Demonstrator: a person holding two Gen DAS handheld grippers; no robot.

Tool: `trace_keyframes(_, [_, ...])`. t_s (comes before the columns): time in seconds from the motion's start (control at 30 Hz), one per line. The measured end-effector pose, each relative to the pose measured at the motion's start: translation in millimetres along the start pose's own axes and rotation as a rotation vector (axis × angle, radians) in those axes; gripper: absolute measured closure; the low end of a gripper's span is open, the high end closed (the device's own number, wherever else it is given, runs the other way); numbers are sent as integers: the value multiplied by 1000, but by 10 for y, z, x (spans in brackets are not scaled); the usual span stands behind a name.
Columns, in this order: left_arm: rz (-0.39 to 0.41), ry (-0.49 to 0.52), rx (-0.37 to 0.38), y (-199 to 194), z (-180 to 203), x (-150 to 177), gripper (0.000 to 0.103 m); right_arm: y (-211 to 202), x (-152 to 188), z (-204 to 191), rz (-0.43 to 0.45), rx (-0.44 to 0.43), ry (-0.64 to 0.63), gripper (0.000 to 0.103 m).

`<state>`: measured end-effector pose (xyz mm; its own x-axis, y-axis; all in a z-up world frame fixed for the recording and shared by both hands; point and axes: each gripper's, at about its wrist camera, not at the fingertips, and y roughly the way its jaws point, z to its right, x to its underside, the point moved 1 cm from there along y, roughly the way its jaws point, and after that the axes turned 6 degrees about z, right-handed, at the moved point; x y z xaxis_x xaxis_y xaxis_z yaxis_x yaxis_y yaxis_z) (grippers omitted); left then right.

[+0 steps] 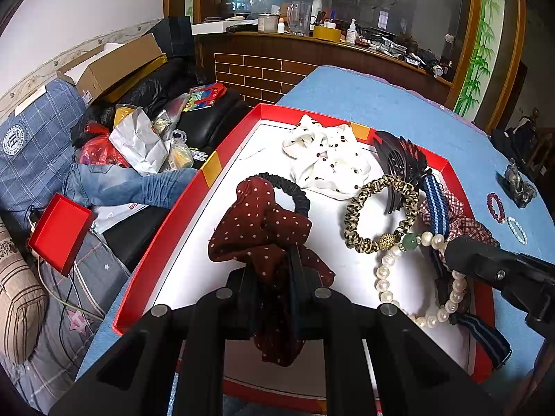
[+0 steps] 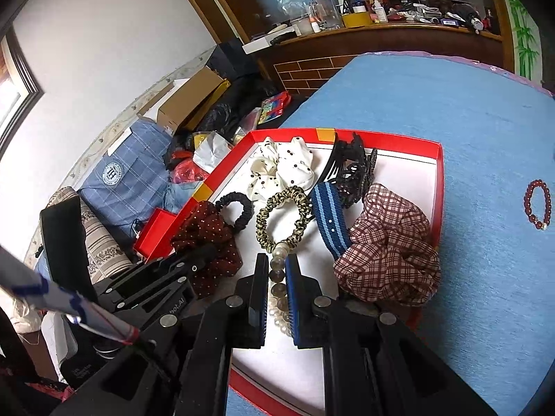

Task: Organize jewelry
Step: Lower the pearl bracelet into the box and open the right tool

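A red tray [image 1: 194, 201] [image 2: 438, 187] with a white floor lies on the blue tablecloth. My left gripper [image 1: 274, 263] is shut on a dark red polka-dot scrunchie [image 1: 256, 228] [image 2: 208, 239] joined to a black hair tie, at the tray's left. My right gripper [image 2: 277, 260] is shut on a pearl bracelet [image 2: 277, 274] [image 1: 385, 277], which loops over the tray floor near the front. Behind it lie a leopard scrunchie [image 2: 282, 215], a white dotted scrunchie [image 2: 281, 170], a black claw clip [image 2: 350, 170], a blue striped band [image 2: 329, 222] and a plaid scrunchie [image 2: 388, 249].
On the blue cloth right of the tray lie a dark red bead bracelet [image 2: 537, 204] [image 1: 496, 208], a pale blue bead bracelet [image 1: 517, 230] and a small glass piece [image 1: 518, 183]. Left of the table is a sofa piled with clothes, bags and boxes. A cluttered wooden counter stands behind.
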<state>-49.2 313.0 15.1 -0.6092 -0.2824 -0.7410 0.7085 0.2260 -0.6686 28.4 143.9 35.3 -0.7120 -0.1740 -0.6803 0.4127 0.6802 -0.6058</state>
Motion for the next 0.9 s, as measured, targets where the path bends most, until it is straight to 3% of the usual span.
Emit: trace_keyframes(0.9, [-19, 5, 0, 75, 0, -3, 84, 121, 86, 99, -39, 58, 4, 91])
